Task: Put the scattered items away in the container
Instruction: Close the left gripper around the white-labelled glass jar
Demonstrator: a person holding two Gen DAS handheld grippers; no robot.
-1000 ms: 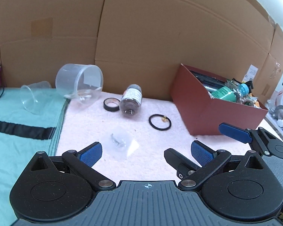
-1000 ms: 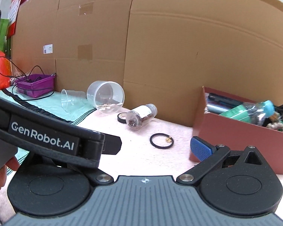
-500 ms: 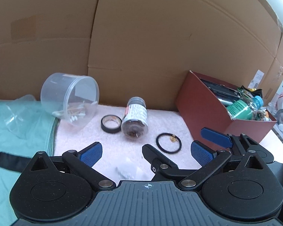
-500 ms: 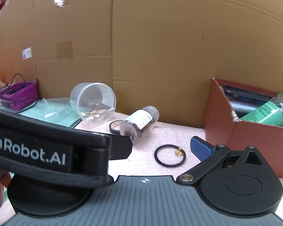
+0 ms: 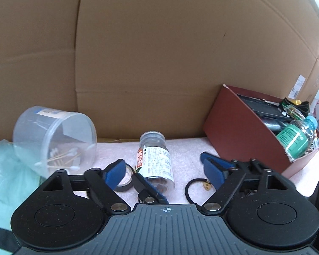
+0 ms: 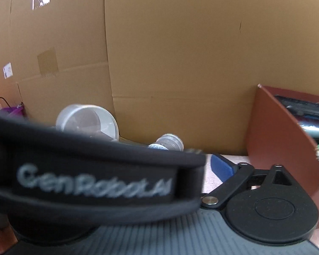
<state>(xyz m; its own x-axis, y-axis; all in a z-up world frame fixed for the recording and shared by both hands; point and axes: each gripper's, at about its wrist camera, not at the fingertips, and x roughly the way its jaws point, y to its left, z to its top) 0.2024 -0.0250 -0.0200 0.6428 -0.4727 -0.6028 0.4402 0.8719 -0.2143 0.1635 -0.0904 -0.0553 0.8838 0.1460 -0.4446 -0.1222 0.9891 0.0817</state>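
1. Tub (image 5: 53, 140) of swabs and tape (image 5: 125, 180) lay left of the bottle (image 5: 155, 161).
2. Left gripper (image 5: 165, 174) and right gripper (image 5: 180, 178), both open and just narrowing, flanked it.
3. Box (image 5: 234, 131) stood right on pink cloth (image 5: 187, 148), cardboard (image 5: 159, 53) behind.

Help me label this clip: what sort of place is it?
Probably a makeshift tabletop setup, not a lived-in room: cardboard sheets as backdrop, a pink towel as work surface, and a red box of clutter.
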